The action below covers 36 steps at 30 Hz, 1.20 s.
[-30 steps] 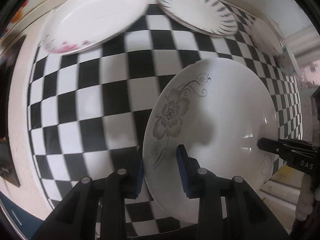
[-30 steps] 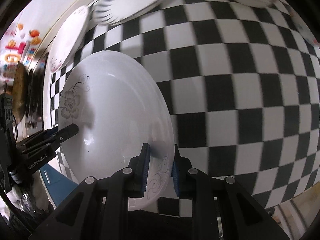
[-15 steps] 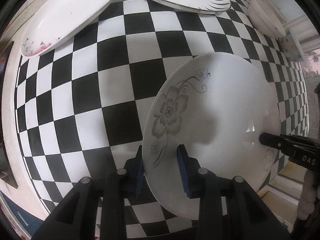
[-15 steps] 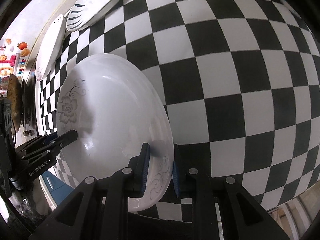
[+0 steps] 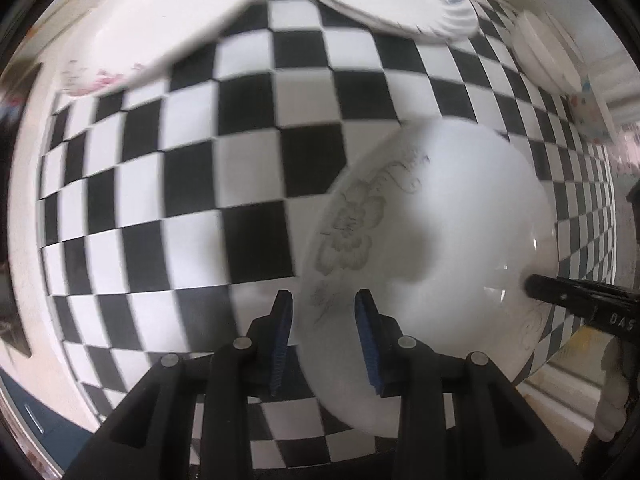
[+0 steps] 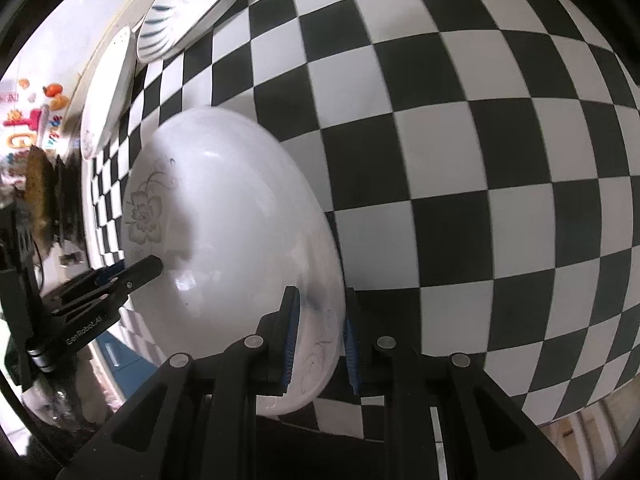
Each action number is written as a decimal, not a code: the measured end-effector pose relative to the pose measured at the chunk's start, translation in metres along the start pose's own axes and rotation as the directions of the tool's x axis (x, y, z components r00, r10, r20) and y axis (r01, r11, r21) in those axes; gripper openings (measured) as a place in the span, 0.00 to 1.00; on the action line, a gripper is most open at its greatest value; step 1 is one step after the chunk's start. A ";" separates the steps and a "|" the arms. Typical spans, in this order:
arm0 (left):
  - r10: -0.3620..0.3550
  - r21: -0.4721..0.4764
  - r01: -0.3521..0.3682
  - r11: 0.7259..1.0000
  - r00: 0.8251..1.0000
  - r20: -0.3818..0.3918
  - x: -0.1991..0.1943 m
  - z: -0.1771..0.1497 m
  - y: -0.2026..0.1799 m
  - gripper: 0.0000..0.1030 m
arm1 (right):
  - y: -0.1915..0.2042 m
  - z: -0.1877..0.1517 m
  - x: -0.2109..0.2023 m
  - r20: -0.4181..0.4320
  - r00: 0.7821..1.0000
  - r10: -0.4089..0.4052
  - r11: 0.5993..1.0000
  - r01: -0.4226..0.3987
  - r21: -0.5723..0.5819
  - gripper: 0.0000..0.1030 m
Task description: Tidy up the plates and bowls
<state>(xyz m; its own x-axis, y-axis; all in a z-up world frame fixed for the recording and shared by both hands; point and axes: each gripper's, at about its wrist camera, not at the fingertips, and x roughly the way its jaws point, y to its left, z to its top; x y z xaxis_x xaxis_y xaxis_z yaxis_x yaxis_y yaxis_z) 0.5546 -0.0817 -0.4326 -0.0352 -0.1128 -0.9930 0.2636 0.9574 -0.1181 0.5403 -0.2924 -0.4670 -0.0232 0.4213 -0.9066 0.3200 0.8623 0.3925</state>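
A white plate with a grey flower print [image 5: 440, 248] is held tilted above the black-and-white checkered table [image 5: 168, 200]. My left gripper [image 5: 325, 320] is shut on its near rim, one pad on each face. My right gripper [image 6: 318, 320] is shut on the opposite rim of the same plate [image 6: 224, 216]. Each gripper shows in the other's view: the right one at the plate's far edge [image 5: 576, 296], the left one at the plate's left edge [image 6: 120, 280].
A white plate with pink flowers [image 5: 160, 20] and a blue-striped plate [image 5: 384, 0] lie at the table's far side; both show in the right wrist view [image 6: 108, 88] [image 6: 192, 4]. A stack of white dishes [image 5: 544, 56] stands at the far right.
Both grippers have carried the flower plate closer over the table toward the far plates, which now look larger. The grips on the plate are unchanged.
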 end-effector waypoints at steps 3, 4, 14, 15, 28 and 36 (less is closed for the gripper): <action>0.018 -0.046 -0.016 0.999 0.998 0.054 -0.026 -0.002 0.014 0.29 | -0.005 0.004 -0.025 0.038 0.999 -0.002 1.000 0.002 0.000 0.26; 0.016 -0.068 -0.011 0.998 0.997 0.074 -0.037 -0.002 0.021 0.29 | -0.004 0.005 -0.032 0.050 0.999 0.003 1.000 -0.003 -0.008 0.33; 0.036 -0.255 0.019 0.967 0.977 0.210 -0.092 0.033 0.095 0.35 | 0.100 0.067 -0.091 0.114 0.970 0.213 0.959 -0.186 -0.211 0.67; 0.028 -0.285 0.036 0.958 0.976 0.218 -0.092 0.041 0.108 0.35 | 0.116 0.078 -0.092 0.121 0.969 0.216 0.955 -0.184 -0.233 0.67; -0.085 -0.488 0.181 0.854 0.973 0.213 -0.040 0.115 0.229 0.35 | 0.255 0.243 -0.010 0.104 0.992 0.078 0.904 -0.027 -0.427 0.65; -0.109 -0.431 0.174 0.885 0.979 0.173 -0.015 0.139 0.230 0.35 | 0.268 0.279 0.048 -0.006 1.000 -0.019 0.895 0.014 -0.446 0.57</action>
<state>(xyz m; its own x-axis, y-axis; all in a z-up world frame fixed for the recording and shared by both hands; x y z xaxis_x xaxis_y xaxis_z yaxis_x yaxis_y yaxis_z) 0.7498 0.1033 -0.4452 0.1036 -0.2605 -0.9599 -0.1882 0.9425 -0.2761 0.8894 -0.1196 -0.4483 -0.0353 0.4066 -0.9129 -0.1362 0.9030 0.4074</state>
